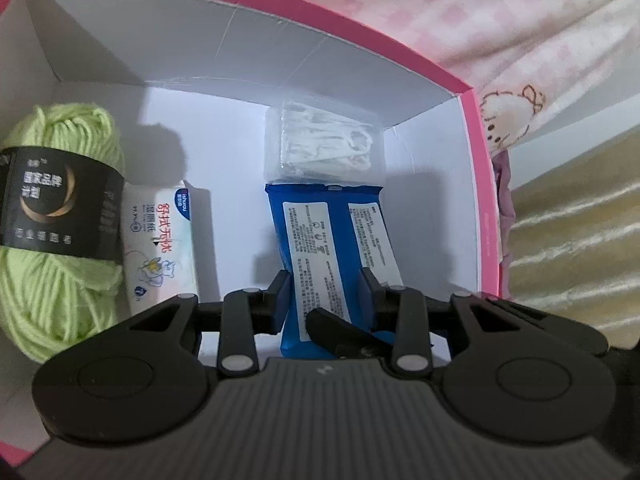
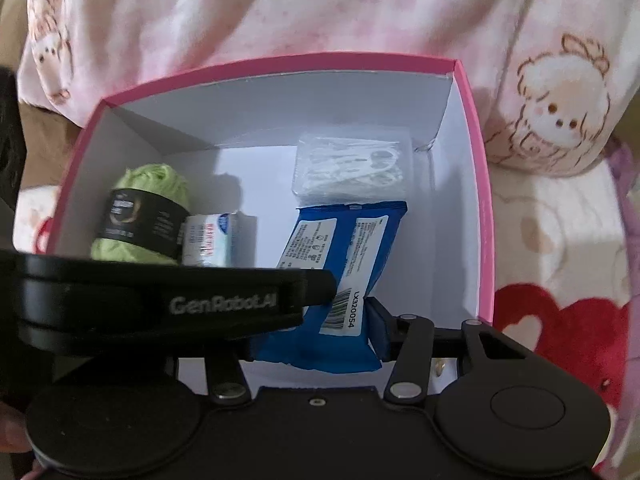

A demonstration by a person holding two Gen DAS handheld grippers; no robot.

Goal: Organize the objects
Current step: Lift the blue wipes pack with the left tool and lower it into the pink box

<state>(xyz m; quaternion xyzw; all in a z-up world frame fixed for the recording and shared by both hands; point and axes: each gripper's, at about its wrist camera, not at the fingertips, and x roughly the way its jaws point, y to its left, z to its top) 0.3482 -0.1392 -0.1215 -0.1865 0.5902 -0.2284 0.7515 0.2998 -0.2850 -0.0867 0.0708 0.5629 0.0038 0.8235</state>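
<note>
Blue wet-wipe pack [image 1: 332, 248] lies slanted in the lower middle of the frame, inside the pink box [image 1: 476, 168], its far end touching the clear case of floss picks [image 1: 324, 148] near the back wall. The left tool [image 1: 326, 292] has one finger on each side of the pack, and the pads seem to touch its edges, so I judge it is holding the pack and setting it down in the free lane of the floor. In the right wrist view, the right tool [image 2: 304, 328] is just behind the same pack [image 2: 340, 264]; its right finger stands at the pack's edge, but the left tool's body covers the other finger, so I cannot tell if it grips.

At the left of the frame, the green yarn ball [image 1: 60, 232] and a small white tissue packet [image 1: 160, 240] lie side by side, touching. This row probably leaves the right half for flat things. The box stands on a pink cartoon-print blanket [image 2: 360, 12].
</note>
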